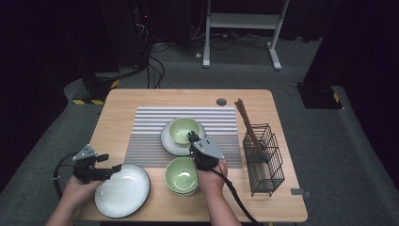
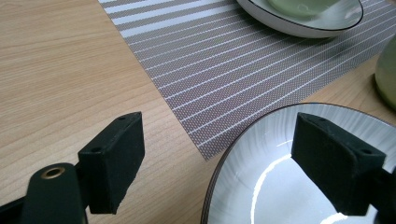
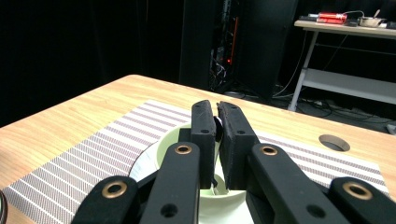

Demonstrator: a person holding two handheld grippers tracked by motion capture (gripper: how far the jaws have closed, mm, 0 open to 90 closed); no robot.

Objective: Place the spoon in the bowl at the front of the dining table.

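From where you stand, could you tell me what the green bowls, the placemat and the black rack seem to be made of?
The green bowls look like glazed ceramic: a smooth, even sheen on thick rims. The placemat seems to be woven vinyl or a similar synthetic, judging by its fine mesh texture under pale stripes. The black rack looks like thin metal wire with a matt dark coating, an open grid you can see through.

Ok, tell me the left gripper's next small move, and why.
Probably close the jaws on the white plate. The left gripper stands open with one jaw over the plate and the other over the bare table, so the near rim lies between them, not yet gripped.
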